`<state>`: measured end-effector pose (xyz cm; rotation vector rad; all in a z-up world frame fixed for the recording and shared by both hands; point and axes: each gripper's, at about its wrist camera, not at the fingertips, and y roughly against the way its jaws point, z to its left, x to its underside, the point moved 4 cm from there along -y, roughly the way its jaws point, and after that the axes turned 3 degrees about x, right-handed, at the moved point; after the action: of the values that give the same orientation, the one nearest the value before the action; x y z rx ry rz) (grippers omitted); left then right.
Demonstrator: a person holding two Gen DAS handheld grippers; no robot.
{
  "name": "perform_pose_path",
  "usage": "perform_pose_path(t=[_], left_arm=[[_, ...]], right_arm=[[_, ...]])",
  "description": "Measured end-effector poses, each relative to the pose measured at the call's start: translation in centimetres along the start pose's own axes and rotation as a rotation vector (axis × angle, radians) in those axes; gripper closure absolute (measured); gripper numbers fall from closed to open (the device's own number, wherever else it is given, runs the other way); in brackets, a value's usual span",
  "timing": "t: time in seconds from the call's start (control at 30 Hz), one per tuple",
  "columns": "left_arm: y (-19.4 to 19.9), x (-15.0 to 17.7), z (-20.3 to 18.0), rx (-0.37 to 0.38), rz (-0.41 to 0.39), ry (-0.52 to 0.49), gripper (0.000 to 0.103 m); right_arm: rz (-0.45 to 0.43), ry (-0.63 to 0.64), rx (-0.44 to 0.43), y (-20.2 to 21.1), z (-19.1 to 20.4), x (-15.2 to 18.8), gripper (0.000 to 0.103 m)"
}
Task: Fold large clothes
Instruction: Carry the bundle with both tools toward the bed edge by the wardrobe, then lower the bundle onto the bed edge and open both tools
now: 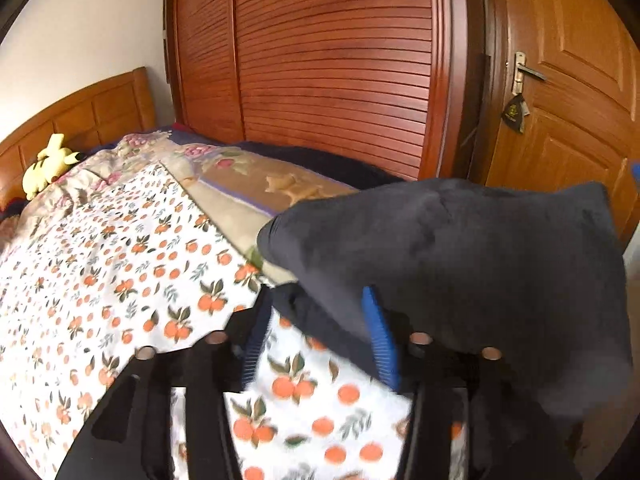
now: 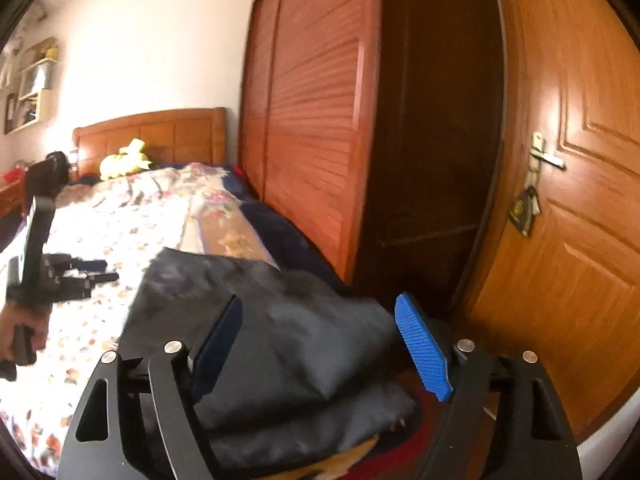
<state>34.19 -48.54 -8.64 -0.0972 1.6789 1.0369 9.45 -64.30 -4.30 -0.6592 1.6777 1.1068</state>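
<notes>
Both tools gape: the left tool point(image 1: 316, 336) beside the dark garment point(image 1: 460, 264), the right tool point(image 2: 320, 350) seemingly straddling it on the bed point(image 1: 100, 280).

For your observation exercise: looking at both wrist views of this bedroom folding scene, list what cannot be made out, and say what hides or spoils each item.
- Dark garment: its type and full shape; right wrist view, bundled and cut off by the right gripper.
- Left gripper: whether it pinches cloth; left wrist view, the garment drapes over one finger.
- Door tag: print too small.
- Wall shelf: contents blurred.
</notes>
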Motion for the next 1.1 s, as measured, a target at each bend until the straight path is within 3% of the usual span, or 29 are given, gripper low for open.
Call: perform_pose_path(t=[0.1,0.17,0.27,0.5,0.6,0.83,1.1], left_arm=[[2.3,1.8,0.6,0.009,-0.025,0.011,0.031],[3.8,3.0,0.8,0.006,-0.038,0.021,0.015],[6.1,4.1,0.8,-0.013,-0.072,0.014,0.002],[11.1,6.3,0.4,-0.034,-0.094,-0.002,0.002],[13.2,7.1,0.5,-0.034,-0.105,0.014,0.002],[18.8,8.8,1.1,-0.067,-0.135,0.041,0.002],[25.1,10.3,1.8,-0.129,-0.162,0.041,0.002]], right_arm=[[0.0,0.037,-0.058,-0.6,2.4,-1.1,0.04],[0.018,0.045,-0.067,-1.7,3.5,-1.1,0.042],[0.077,0.026,-0.073,-4.0,3.8,-0.1,0.043],[0.252,-0.042,-0.044,-8.4,0.5,5.4,0.044],[0.272,-0.076,-0.038,-8.7,-0.1,6.5,0.044],[0.187,-0.059,0.01,-4.7,1.8,4.3,0.044],[0.084,-0.005,-0.13,1.9,8.9,2.3,0.021]])
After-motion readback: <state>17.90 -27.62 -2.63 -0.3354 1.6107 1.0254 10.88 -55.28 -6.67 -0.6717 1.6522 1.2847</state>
